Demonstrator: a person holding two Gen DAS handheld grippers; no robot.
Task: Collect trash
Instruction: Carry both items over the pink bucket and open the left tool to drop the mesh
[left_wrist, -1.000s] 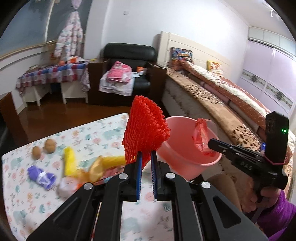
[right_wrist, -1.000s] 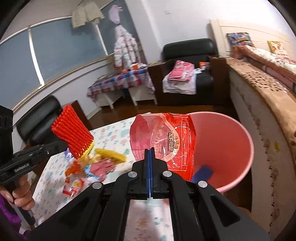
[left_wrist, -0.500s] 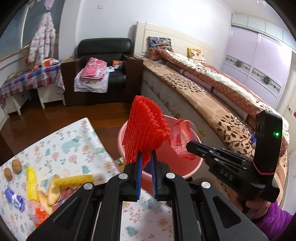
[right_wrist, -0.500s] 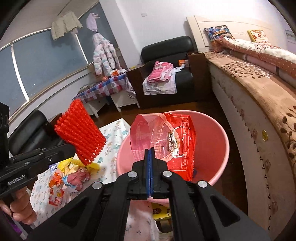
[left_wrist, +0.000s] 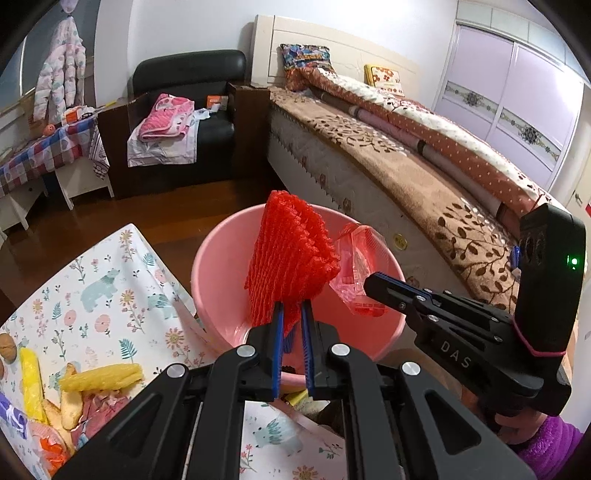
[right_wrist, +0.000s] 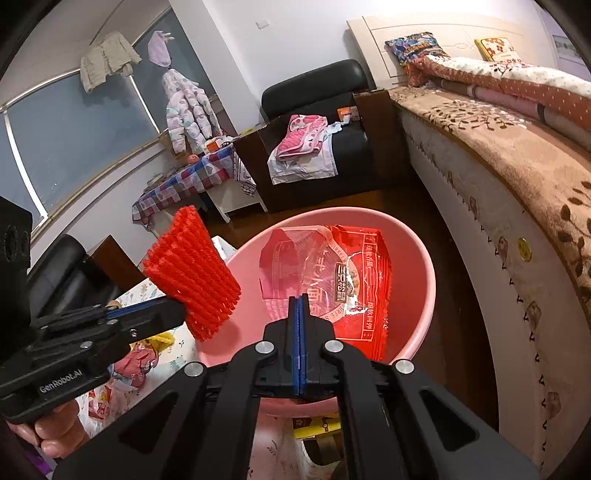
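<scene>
both our grippers hold trash over the pink basin

our left gripper (left_wrist: 291, 314) has its fingers clamped on the lower edge of a red foam net (left_wrist: 290, 266), which stands up above the pink basin (left_wrist: 218, 288). our right gripper (right_wrist: 300, 306) has its fingers pressed together on a red snack wrapper (right_wrist: 332, 273); the wrapper hangs inside the rim of the basin. the basin stands on the dark wood floor between the table with a flowered cloth (left_wrist: 110, 295) and the bed (left_wrist: 424, 177). more trash lies on the table: yellow foam pieces (left_wrist: 99, 376), some wrappers, and a walnut (left_wrist: 7, 345) at the left edge. a hand (right_wrist: 55, 432) holds the left gripper's handle.
</scene>
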